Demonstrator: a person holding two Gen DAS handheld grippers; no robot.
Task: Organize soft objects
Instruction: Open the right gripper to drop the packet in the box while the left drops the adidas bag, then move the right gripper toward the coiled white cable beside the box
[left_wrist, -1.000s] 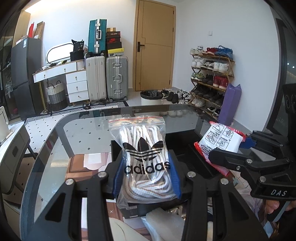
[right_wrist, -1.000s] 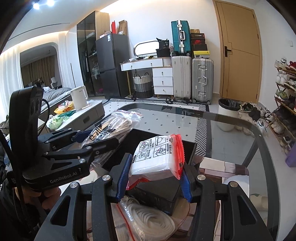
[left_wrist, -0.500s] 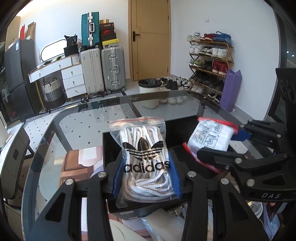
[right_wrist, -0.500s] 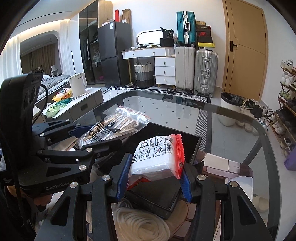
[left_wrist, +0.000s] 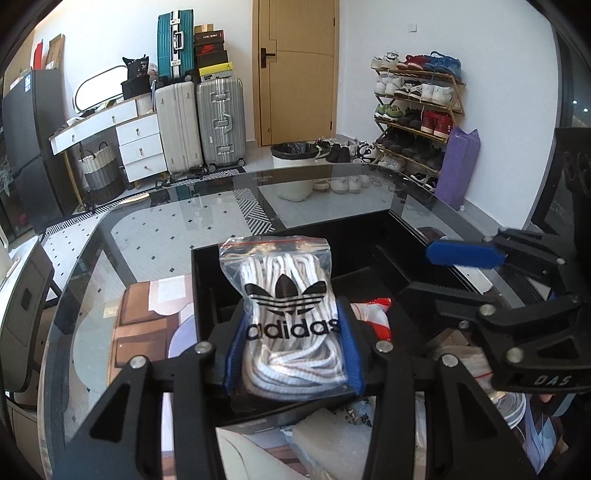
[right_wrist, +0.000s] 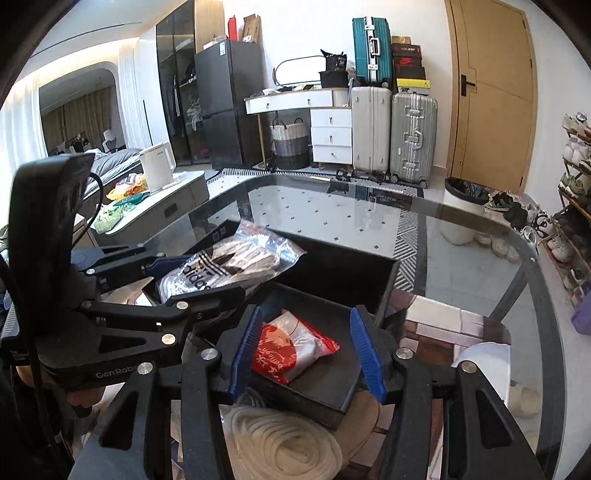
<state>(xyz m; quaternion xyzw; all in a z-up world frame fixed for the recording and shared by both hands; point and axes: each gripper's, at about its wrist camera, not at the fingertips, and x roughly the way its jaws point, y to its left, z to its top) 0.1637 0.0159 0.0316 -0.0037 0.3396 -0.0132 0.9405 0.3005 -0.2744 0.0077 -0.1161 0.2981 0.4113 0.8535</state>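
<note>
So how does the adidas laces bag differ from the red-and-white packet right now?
The adidas laces bag is clamped in the left tongs, above the black box; the red-and-white packet lies loose in it, between the opening right tongs. The bag is bigger. Both are soft plastic pouches.

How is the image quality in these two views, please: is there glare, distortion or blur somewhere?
Left wrist view: strong fisheye bending at the edges, the glass table mirrors the room, and the Adidas bag is sharp. Right wrist view: the window side at the left is overexposed, the red and white bag is clear, and the corners are dark.
</note>
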